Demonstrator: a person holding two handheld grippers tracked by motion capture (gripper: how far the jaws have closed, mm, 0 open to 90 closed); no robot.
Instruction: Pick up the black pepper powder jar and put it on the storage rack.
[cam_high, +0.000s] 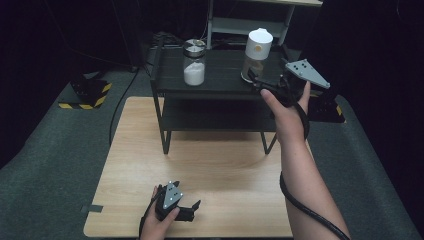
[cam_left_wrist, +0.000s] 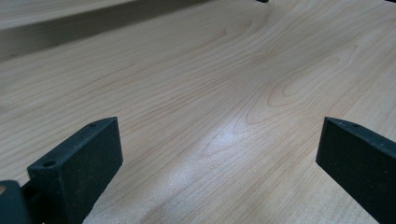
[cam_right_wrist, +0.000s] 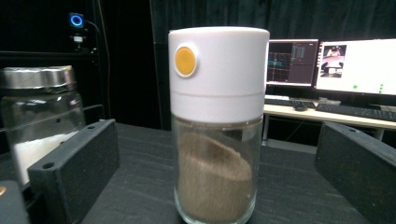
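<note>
A glass shaker (cam_high: 257, 50) with a white lid, an orange button and brown powder inside stands upright on the top of a black shelf rack (cam_high: 220, 75). My right gripper (cam_high: 256, 81) is held level just in front of it, open. In the right gripper view the shaker (cam_right_wrist: 217, 126) stands between the wide-spread jaws of the right gripper (cam_right_wrist: 219, 158), and neither pad touches it. My left gripper (cam_high: 194, 210) rests low over the wooden table (cam_high: 225, 170) near its front edge. In the left gripper view the left gripper (cam_left_wrist: 219, 158) is open over bare wood.
A glass jar (cam_high: 194, 62) with a metal lid and white powder stands on the same shelf top, left of the shaker, and appears as the jar (cam_right_wrist: 39, 121) in the right gripper view. The rack has a lower shelf. Monitors (cam_right_wrist: 327, 63) glow behind.
</note>
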